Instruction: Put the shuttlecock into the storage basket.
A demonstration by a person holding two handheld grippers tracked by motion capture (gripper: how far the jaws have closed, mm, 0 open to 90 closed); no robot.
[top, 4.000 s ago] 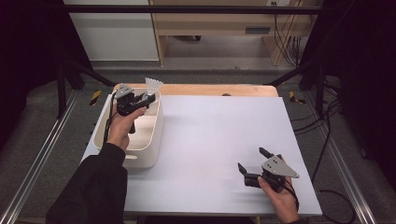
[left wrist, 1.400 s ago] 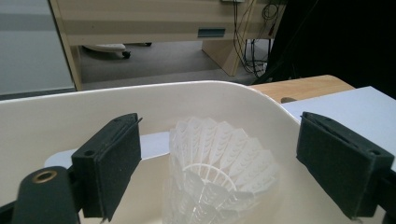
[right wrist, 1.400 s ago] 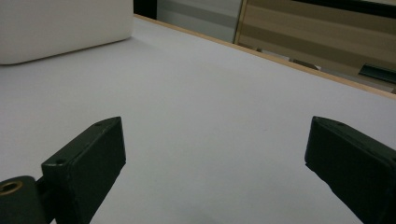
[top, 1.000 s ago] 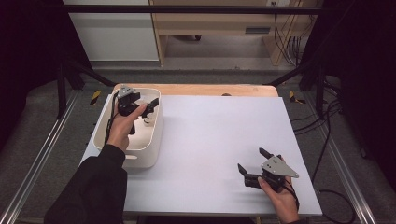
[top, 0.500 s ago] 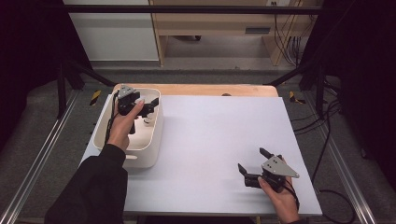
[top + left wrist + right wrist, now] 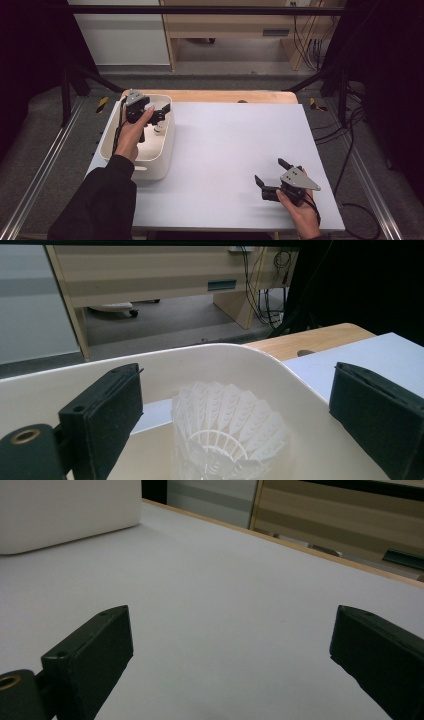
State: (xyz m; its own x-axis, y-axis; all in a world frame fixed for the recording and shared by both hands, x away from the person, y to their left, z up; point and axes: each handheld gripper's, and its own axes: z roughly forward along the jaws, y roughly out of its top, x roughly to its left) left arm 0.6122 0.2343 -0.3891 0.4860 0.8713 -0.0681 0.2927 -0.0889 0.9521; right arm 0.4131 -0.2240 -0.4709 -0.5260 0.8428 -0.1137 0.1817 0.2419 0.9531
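Note:
A white plastic shuttlecock [image 6: 230,435] stands in the far end of a white bin [image 6: 200,347], skirt upward. My left gripper [image 6: 237,387] hovers over it. The jaws have just been opening and stand wide on either side of the skirt without touching it. From above, the left gripper [image 6: 161,116] reaches over the bin [image 6: 155,165], with the shuttlecock [image 6: 159,129] just below its jaws. My right gripper [image 6: 270,171] rests low at the table's near right. In its own view the right gripper [image 6: 230,630] is open over bare white surface.
The bin sits at the left edge of the white tabletop [image 6: 240,145]. A wooden strip [image 6: 225,96] runs along the far edge. Metal rails and black frame legs flank the table, and cables lie on the floor at the right.
Four seconds ago the shuttlecock stuck up from the left gripper above the bin's far rim; now it sits down inside the bin. The right hand has not moved.

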